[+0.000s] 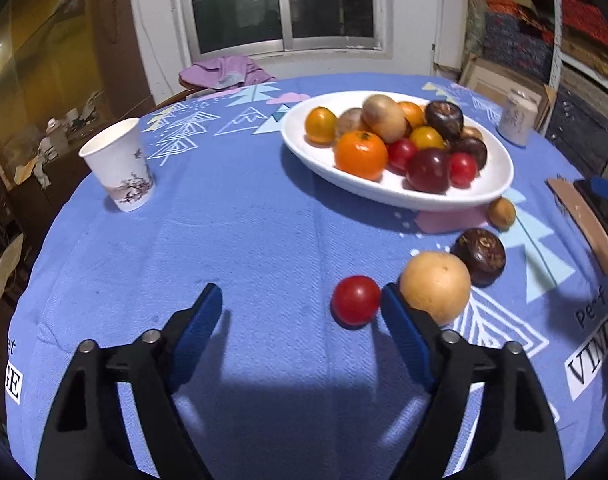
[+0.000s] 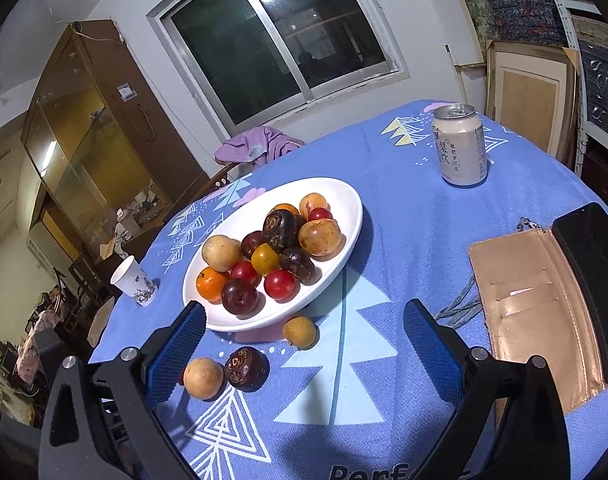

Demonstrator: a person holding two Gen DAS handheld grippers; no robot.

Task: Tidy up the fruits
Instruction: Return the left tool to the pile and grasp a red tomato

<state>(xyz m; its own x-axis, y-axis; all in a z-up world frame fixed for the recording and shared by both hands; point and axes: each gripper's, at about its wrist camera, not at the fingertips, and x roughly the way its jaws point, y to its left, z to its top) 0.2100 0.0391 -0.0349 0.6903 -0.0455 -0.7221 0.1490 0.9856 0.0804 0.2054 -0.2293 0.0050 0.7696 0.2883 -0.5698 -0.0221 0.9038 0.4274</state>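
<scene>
Red and small, the tomato [image 1: 356, 300] lies low in the left-wrist frame just inside the spread left claw's [image 1: 300, 304] right finger, so centre it before pinching gently and carrying it to the plate [image 1: 492, 152]; the right claw [image 2: 304, 320] hangs spread, empty.

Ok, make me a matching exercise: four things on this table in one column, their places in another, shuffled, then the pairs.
Things:
1. red tomato
2. orange
3. can
4. paper cup

Places:
A. in the white bowl
B. on the cloth, just ahead of the left gripper
C. near the table's left edge in the left wrist view
D. upright beyond the wallet

Pairs: 1-B, 2-A, 3-D, 4-C
</scene>
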